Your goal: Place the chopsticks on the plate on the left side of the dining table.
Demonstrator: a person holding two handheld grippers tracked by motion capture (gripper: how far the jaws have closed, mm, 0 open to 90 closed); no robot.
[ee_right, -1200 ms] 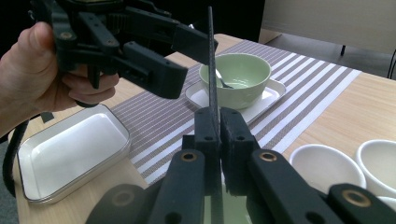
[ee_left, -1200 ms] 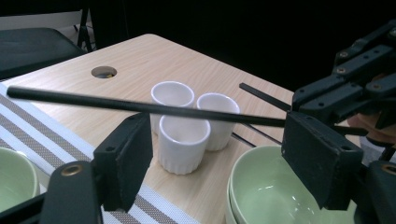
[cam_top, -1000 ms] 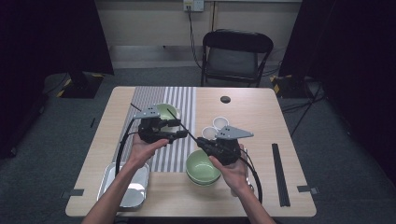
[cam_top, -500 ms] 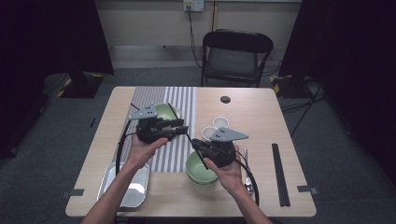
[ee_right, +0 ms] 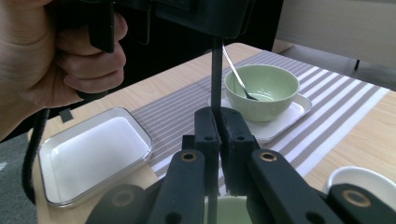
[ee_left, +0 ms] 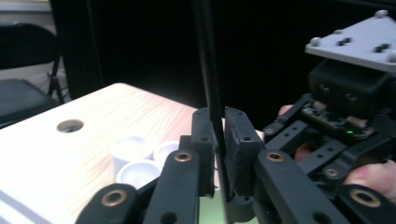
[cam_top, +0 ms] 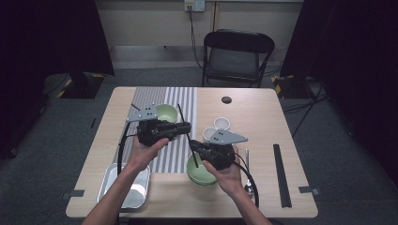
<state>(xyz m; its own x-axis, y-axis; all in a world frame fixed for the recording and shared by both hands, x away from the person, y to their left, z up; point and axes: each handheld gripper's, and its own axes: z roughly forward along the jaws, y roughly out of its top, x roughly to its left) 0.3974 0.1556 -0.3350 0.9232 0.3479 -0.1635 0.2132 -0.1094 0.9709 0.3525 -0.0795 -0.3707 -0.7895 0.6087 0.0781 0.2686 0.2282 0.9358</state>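
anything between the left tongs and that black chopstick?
Nothing visible. The left tongs have just been closing, and their jaws now press straight on the black chopstick. The right tongs clamp the same stick farther down, above the near green bowl.

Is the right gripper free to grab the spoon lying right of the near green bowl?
Probably not yet: the right gripper is shut on a black chopstick. The spoon lies uncovered close by, so only the full jaws stand in the way.
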